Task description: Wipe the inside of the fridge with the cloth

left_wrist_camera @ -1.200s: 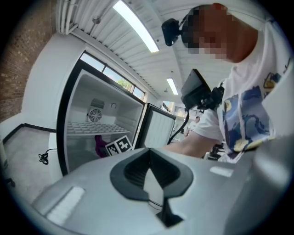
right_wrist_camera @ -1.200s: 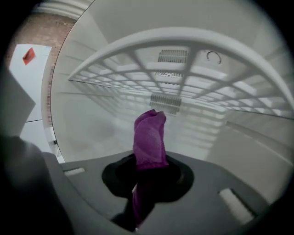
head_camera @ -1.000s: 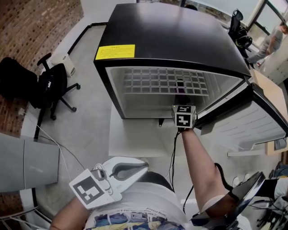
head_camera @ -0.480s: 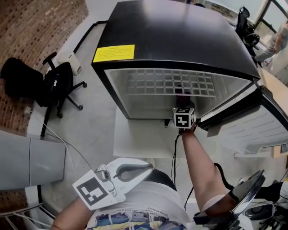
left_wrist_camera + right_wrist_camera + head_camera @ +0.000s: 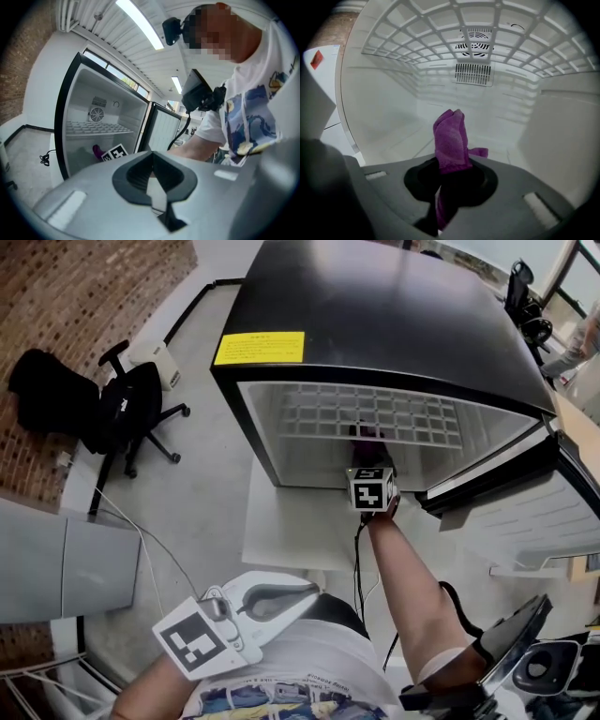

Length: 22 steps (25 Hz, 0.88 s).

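The black fridge [image 5: 394, 315] stands open, showing a white interior [image 5: 384, 108] and a white wire shelf [image 5: 375, 415]. My right gripper [image 5: 450, 173] is inside the lower compartment, under that wire shelf [image 5: 440, 28], and is shut on a purple cloth [image 5: 451, 138]. The cloth sticks up out of the jaws, clear of the walls and back. In the head view its marker cube [image 5: 372, 488] is at the fridge mouth, with the purple cloth [image 5: 362, 433] just beyond. My left gripper [image 5: 298, 587] is held low by the person's torso, shut and empty, also the left gripper [image 5: 151, 157].
The fridge door [image 5: 548, 512] hangs open at the right. A vent grille [image 5: 473, 73] sits on the back wall. The fridge rests on a white base [image 5: 291, 535]. A black office chair [image 5: 131, 409] and a grey cabinet [image 5: 56, 568] stand to the left.
The right gripper, still shut on the cloth, has shifted a little to the left across the fridge opening. The left gripper has stayed where it was.
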{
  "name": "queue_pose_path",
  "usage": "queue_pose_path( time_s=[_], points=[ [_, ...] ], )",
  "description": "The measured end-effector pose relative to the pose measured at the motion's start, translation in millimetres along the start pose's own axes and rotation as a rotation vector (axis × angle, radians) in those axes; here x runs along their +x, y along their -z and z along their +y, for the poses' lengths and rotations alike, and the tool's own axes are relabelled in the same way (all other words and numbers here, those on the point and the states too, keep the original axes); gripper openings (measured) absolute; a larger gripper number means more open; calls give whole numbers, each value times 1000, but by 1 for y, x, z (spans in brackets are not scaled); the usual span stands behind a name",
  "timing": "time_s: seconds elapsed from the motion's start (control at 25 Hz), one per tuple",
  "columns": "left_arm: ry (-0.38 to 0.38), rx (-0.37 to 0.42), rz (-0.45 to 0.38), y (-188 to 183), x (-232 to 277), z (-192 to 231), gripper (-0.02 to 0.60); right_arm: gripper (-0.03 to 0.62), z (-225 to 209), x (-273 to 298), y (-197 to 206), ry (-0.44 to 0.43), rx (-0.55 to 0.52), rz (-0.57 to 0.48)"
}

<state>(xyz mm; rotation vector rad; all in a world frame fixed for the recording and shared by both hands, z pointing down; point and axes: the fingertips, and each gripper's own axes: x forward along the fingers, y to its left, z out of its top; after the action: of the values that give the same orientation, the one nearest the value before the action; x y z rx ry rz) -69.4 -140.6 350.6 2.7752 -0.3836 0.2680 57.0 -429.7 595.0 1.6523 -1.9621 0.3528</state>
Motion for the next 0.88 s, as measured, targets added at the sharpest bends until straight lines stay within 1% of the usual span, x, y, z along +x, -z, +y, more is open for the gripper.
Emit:
queue_pose_path(
  time_s=[0.4, 0.64, 0.88],
  points=[
    [-62, -17, -20, 4, -21, 2, 6, 54, 53, 8, -15, -86, -12, -11],
    [-107, -30, -26, 8, -36, 2, 5, 54, 86, 11, -25, -141, -39, -15],
    [-145, -41, -31, 12, -49, 1, 5, 54, 114, 14, -29, -197, 4, -25]
  ],
)
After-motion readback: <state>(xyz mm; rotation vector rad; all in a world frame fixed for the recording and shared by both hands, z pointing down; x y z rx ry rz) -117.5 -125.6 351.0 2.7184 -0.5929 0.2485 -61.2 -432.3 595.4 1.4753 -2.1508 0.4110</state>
